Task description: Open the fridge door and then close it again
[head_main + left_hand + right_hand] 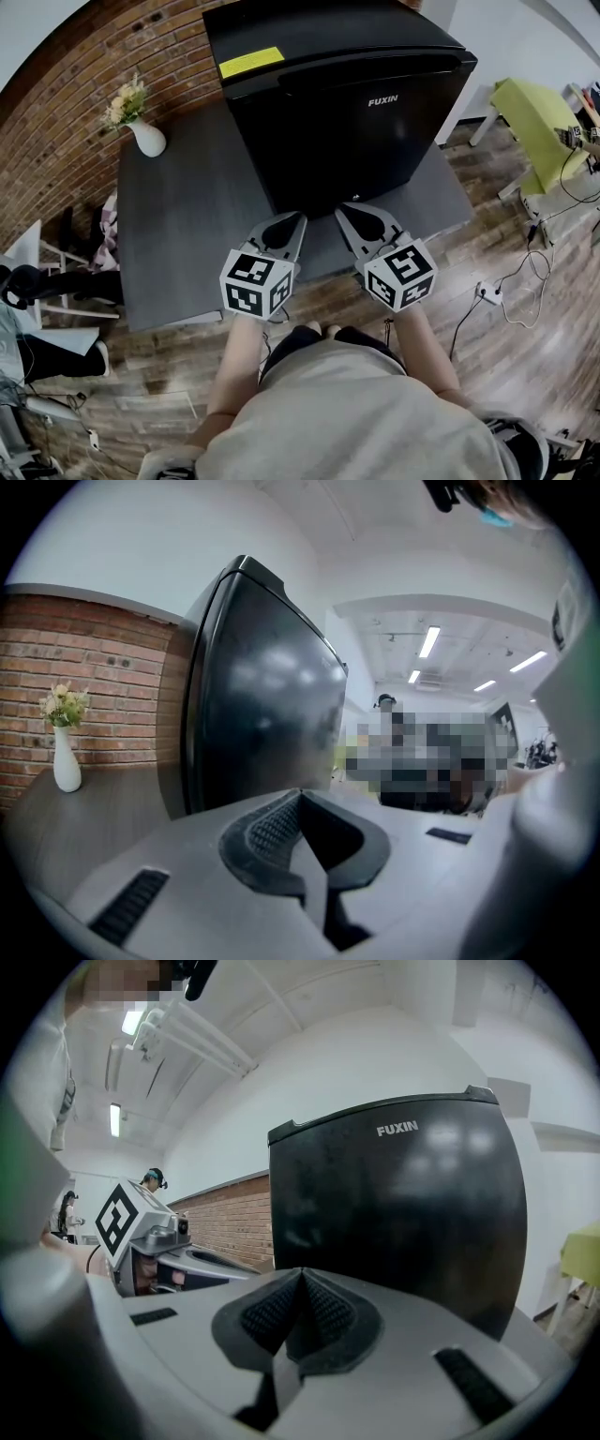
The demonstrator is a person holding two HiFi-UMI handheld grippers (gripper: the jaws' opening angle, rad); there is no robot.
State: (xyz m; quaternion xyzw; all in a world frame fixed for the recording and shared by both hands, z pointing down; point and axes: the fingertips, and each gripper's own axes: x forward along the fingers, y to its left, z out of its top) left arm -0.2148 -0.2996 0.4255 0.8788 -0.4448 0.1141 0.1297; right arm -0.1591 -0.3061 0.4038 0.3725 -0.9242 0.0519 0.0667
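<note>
A small black fridge (347, 94) stands on a dark grey table (178, 225), its door closed and facing me, with FUXIN printed on it. My left gripper (298, 217) and right gripper (343, 210) hover side by side just in front of the door's lower edge, both shut with nothing between the jaws. In the left gripper view the fridge (262, 714) fills the centre beyond the closed left gripper (300, 794). Seen from the right gripper view, the fridge door (403, 1213) stands close ahead of the closed right gripper (300, 1274), and the left gripper (150, 1241) shows at its left.
A white vase with flowers (141, 127) stands at the table's far left by the brick wall (56, 122). A yellow-green seat (539, 117) sits to the right. Cables and a power strip (487, 292) lie on the wooden floor.
</note>
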